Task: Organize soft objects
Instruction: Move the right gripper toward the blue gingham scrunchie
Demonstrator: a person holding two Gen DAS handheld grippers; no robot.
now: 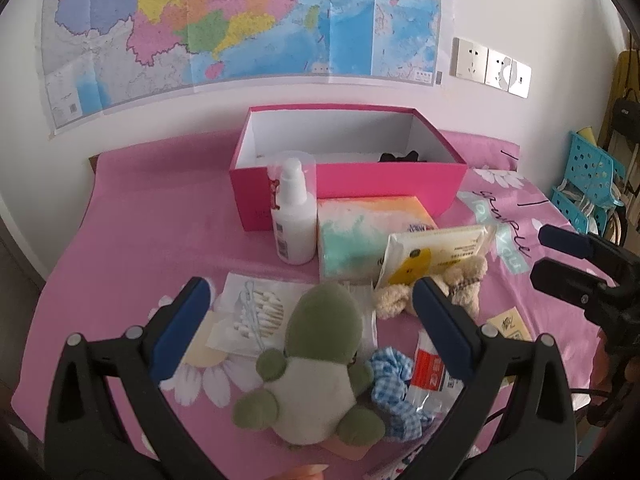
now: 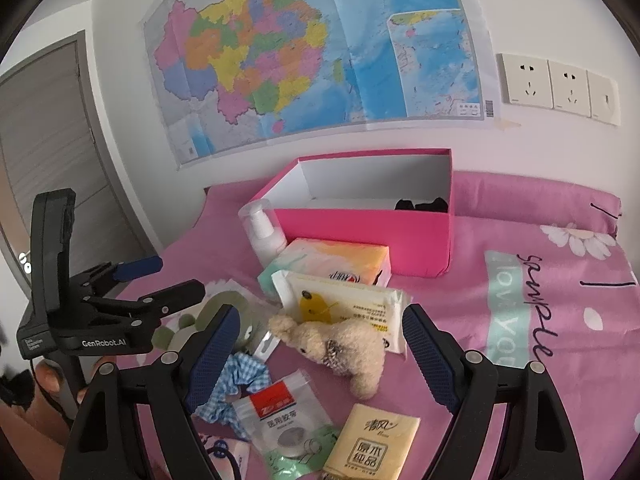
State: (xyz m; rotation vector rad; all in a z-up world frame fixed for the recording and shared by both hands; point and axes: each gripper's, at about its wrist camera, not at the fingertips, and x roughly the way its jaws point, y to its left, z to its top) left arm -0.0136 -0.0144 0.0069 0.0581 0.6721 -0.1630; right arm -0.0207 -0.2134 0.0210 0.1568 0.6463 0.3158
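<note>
Both grippers gape empty: green plush (image 1: 316,364) between left fingers (image 1: 440,328) (beige plush (image 2: 340,348) between right).

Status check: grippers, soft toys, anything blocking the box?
Left gripper open over green plush. Right gripper open over beige plush, nothing held. Pink box open; bottle and tissue pack in front.

We saw soft, even daylight, faint shadows, strong fisheye bending with dark corners, and mild blur near the lens.
</note>
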